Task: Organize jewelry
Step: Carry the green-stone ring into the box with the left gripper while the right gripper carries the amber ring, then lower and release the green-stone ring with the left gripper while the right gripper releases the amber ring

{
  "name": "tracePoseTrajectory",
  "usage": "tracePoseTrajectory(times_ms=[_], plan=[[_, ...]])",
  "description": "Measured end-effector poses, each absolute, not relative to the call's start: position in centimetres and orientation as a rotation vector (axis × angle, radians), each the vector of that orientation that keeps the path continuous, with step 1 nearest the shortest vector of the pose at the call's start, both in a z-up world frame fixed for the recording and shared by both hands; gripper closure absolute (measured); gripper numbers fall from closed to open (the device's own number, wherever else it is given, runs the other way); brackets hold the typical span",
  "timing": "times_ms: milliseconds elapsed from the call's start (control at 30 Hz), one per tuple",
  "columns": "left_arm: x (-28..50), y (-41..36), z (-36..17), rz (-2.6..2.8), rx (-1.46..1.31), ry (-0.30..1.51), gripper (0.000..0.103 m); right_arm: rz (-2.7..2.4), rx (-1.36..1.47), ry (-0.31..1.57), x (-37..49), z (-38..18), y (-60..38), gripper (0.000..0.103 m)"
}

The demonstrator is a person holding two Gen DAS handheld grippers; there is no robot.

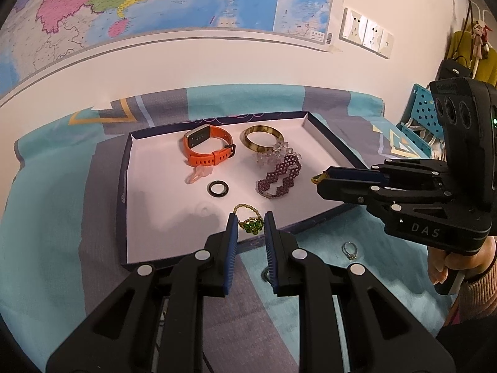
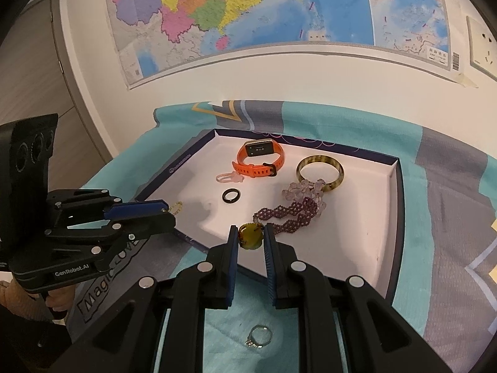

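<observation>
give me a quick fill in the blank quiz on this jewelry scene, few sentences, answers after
1. The left gripper is shut on a beaded ring with a ____ flower.
2. The right gripper is shut on a ____ stone ring.
3. The watch in the tray has an ____ strap.
4. The silver ring lies on the cloth, ____ the tray.

Missing words: green; yellow; orange; outside

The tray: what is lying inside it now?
Inside the tray: orange watch, amber bangle, purple beaded bracelet, black ring, pink piece. The near edge is hidden by grippers.
</observation>
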State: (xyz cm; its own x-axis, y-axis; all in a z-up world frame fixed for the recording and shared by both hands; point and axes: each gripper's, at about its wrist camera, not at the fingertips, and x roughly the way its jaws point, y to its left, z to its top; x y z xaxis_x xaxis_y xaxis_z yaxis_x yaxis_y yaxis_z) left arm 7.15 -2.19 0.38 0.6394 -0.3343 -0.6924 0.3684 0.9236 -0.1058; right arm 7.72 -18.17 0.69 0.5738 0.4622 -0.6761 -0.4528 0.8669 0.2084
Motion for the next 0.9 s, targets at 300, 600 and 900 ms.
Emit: tracePoseTrajectory(times_ms=[300,600,900], plan=[[8.4,-2.4,0.1,-0.392,0.047,0.792,0.086,0.524,0.010,0.808,8.9,0.3,-17.9,0.088],[9.7,-2.6,-0.7,-0.378,0.058,0.814,0.086,0.517,0.010,0.823,9.8,-0.3,-17.5,0.088],[10.8,-3.0,-1.2,-0.372,0.064,0.833,0.086,0.503,-0.001,0.842,10.8,-0.8,-17.3,0.088]])
